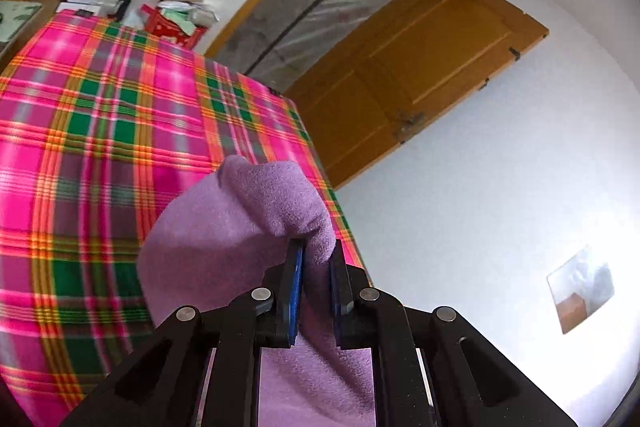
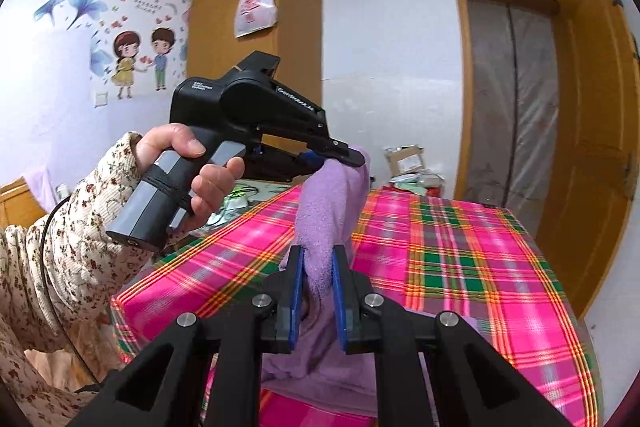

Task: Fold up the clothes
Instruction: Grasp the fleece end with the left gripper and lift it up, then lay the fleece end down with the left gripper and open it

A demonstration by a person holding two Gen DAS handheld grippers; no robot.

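A lilac fleece garment (image 1: 240,227) hangs lifted above the pink plaid blanket (image 1: 100,107). My left gripper (image 1: 317,247) is shut on a bunched edge of it, with cloth filling the gap between the blue pads. In the right wrist view my right gripper (image 2: 318,253) is shut on another part of the lilac garment (image 2: 324,223). The cloth rises from there to my left gripper (image 2: 340,157), held higher by a hand (image 2: 188,163) in a floral sleeve. The lower part of the garment drops behind the right gripper's frame.
The plaid blanket (image 2: 460,247) covers a bed. Boxes and a red crate (image 1: 176,23) stand at its far end. A wooden door (image 2: 592,147) stands open beside a plastic-curtained doorway (image 2: 512,99). A wardrobe (image 2: 256,27) with a hanging bag stands behind.
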